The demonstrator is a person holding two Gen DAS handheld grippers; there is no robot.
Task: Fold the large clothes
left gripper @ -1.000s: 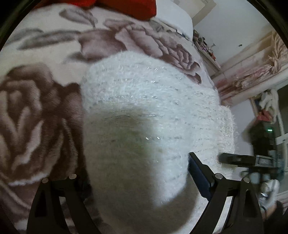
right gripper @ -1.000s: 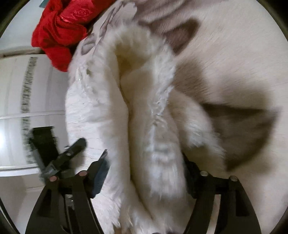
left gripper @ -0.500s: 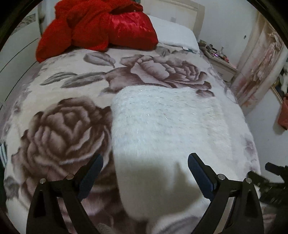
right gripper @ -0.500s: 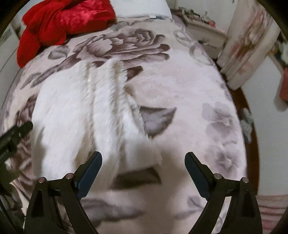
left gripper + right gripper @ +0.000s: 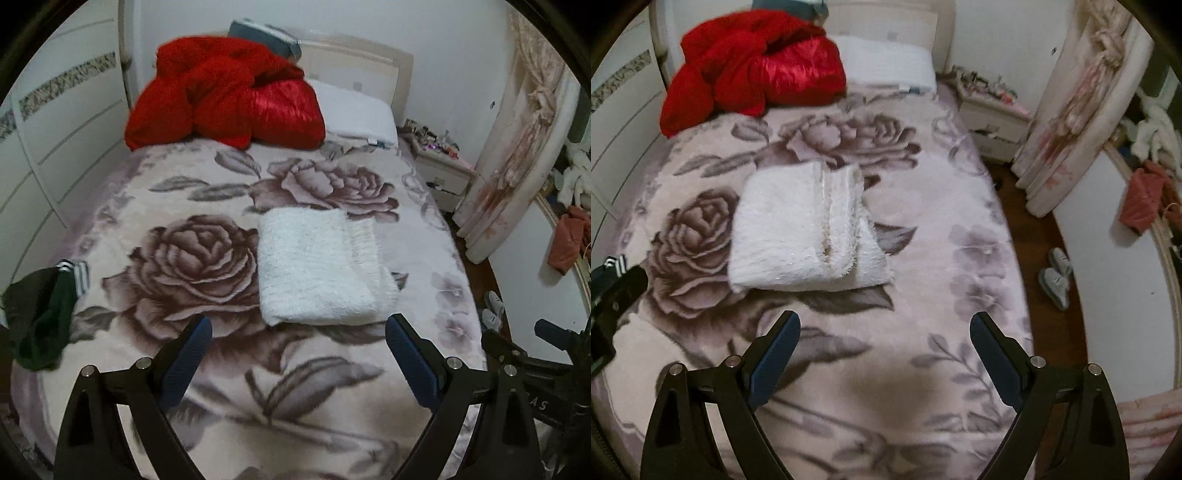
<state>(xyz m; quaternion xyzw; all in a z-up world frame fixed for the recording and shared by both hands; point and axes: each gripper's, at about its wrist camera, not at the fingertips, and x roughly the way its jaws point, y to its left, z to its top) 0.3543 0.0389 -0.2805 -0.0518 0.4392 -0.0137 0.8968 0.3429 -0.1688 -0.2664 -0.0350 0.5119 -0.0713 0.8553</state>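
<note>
A fluffy white sweater lies folded into a neat rectangle in the middle of the rose-patterned blanket; the right wrist view shows the sweater with its folded edges stacked on the right side. My left gripper hovers well above the bed, open, with nothing between its blue pads. My right gripper is likewise high above the blanket, open and empty, nearer the bed's foot than the sweater. The other gripper's black frame shows at the right edge of the left wrist view and at the left edge of the right wrist view.
A red quilt and a white pillow lie at the headboard. A dark green garment with white stripes lies on the bed's left edge. A cluttered nightstand, curtain, shoes and wooden floor are to the right.
Both grippers let go of the white sweater, opened wide and rose away from the bed. The sweater now lies flat and folded, seen from much farther off.
</note>
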